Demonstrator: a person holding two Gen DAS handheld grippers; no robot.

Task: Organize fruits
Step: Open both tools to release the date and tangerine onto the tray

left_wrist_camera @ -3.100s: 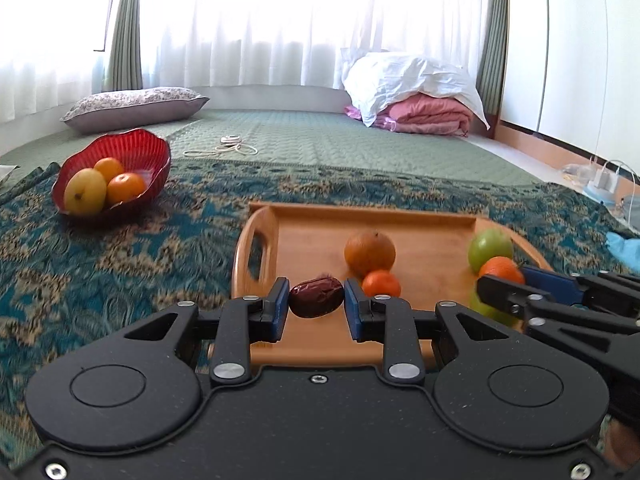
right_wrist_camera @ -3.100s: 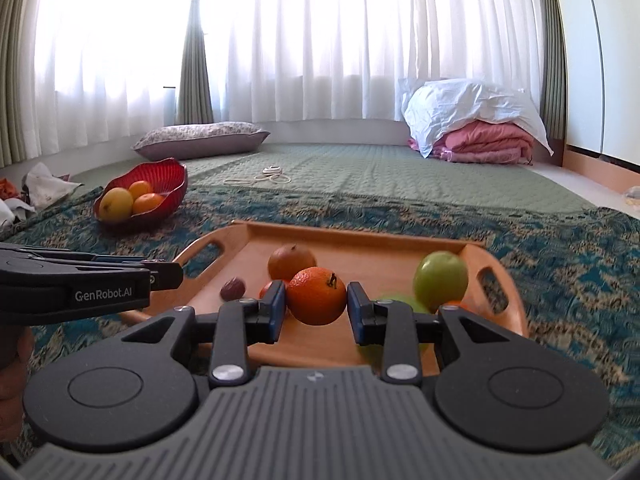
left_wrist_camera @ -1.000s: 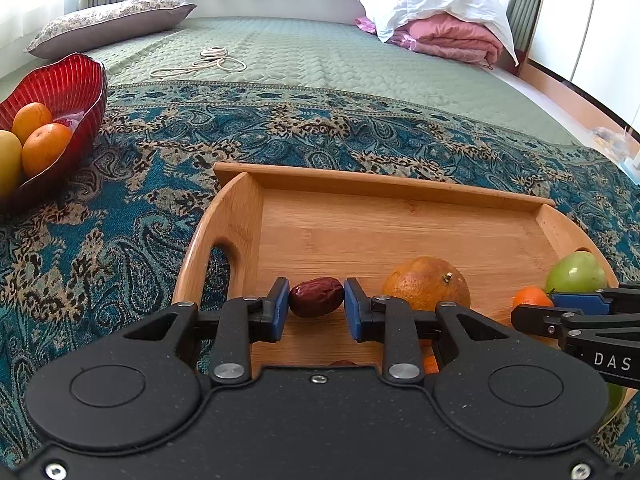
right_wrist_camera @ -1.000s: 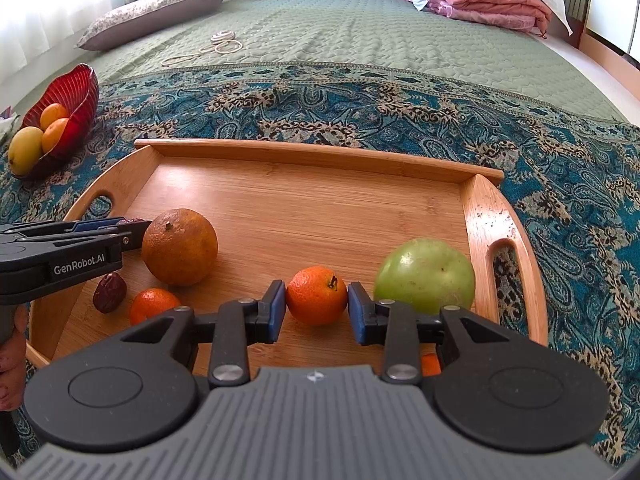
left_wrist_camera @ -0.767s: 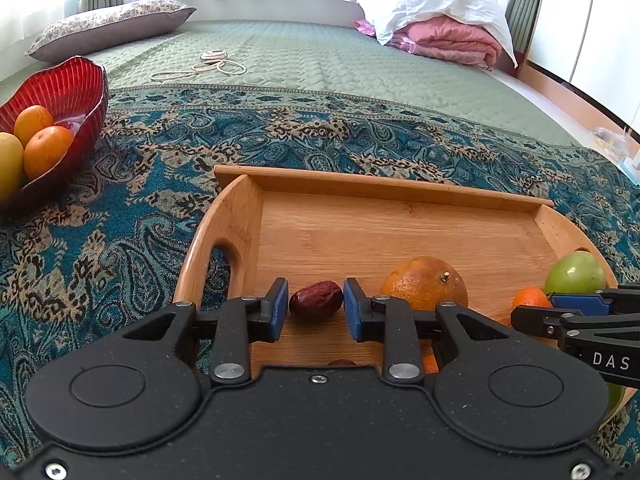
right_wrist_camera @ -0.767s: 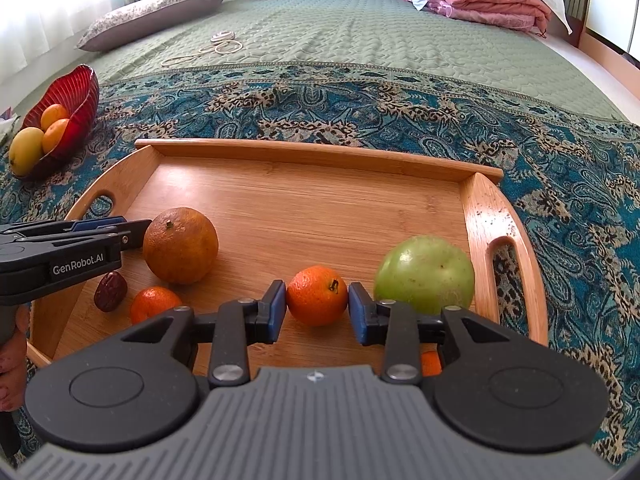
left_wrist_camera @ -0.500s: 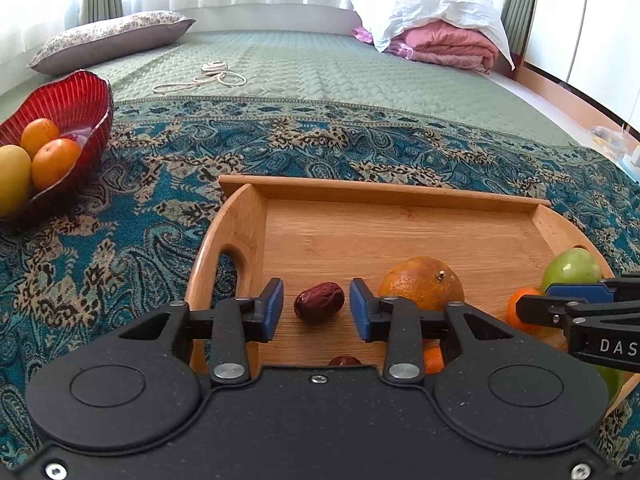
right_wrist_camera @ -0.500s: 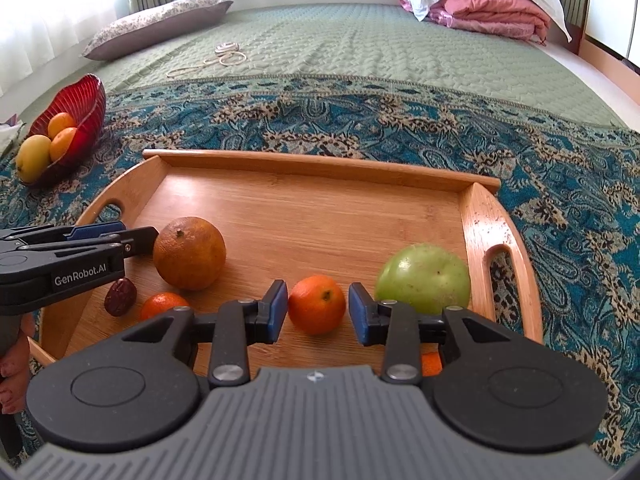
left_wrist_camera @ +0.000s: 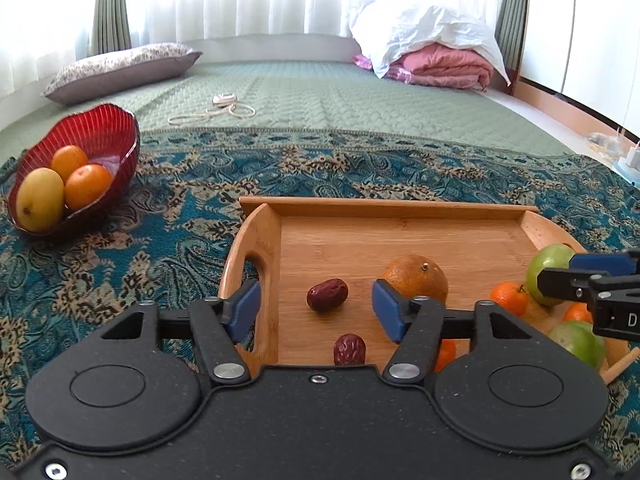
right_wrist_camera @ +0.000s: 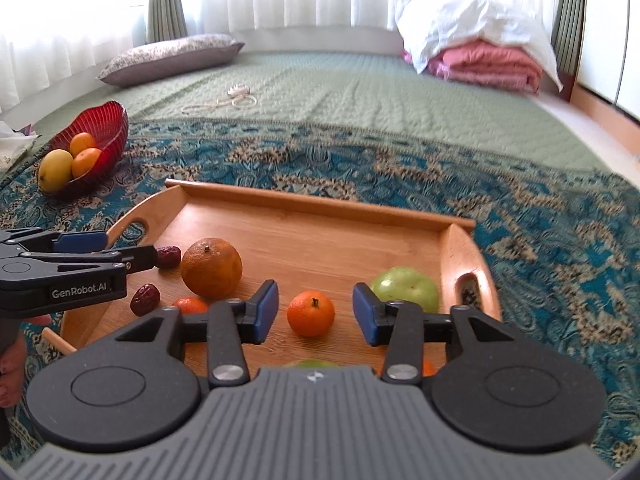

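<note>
A wrinkled red date (left_wrist_camera: 327,300) and a small mandarin (right_wrist_camera: 310,313) are seen lying free on the wooden tray (left_wrist_camera: 400,232), each framed by a wide-open, empty tool: left tool (left_wrist_camera: 316,312), right tool (right_wrist_camera: 315,311). The tray is set on a paisley blanket (left_wrist_camera: 168,216), beside a red bowl (left_wrist_camera: 100,140).

Left tongs (left_wrist_camera: 316,307) spread wide, blue pads (left_wrist_camera: 245,310) parted, holding nothing, right tongs (right_wrist_camera: 315,312) likewise spread wide and empty, both level, pointing forward, side by side

Teal paisley blanket (left_wrist_camera: 168,216), red bowl (left_wrist_camera: 108,136)
</note>
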